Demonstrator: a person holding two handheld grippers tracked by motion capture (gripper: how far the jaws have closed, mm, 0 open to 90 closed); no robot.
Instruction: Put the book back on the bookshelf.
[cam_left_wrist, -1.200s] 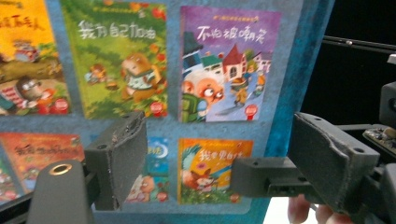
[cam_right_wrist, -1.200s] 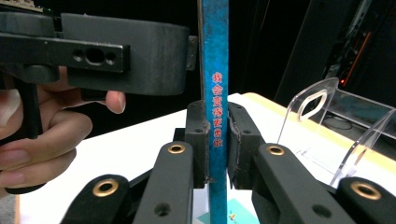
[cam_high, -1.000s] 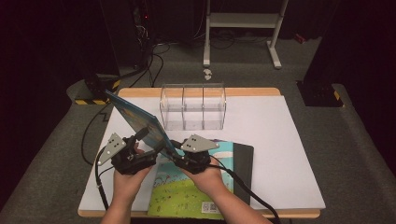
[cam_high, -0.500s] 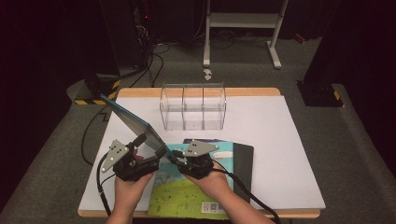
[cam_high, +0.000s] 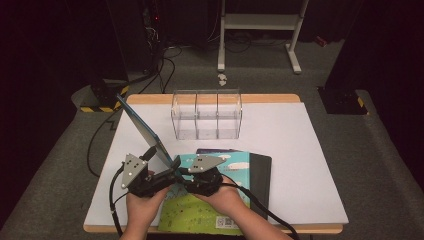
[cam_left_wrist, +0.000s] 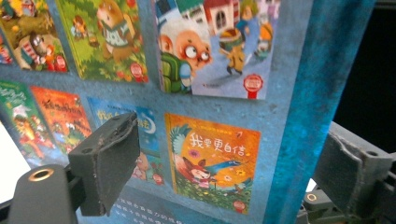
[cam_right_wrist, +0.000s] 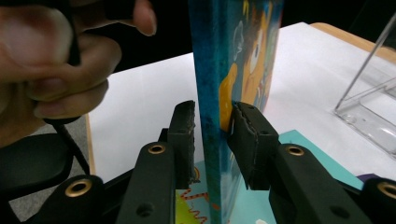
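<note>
Nearest, right gripper (cam_right_wrist: 212, 128) is pinching the lower edge of the blue picture book (cam_high: 145, 131), jaws narrow on both covers. Left gripper (cam_high: 150, 181) is straddling the same book with jaws set wide. Beneath, a stack of books (cam_high: 235, 172) is lying on the white table (cam_high: 300, 150). Farther back, a clear divided box (cam_high: 206, 114) is standing.

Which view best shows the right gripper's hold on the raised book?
The right gripper view: its jaws stand either side of the book edge, pads close against it. The high view shows the right gripper small at the book's low corner, contact hidden. The left gripper view shows the illustrated cover between the left gripper's own jaws.
</note>
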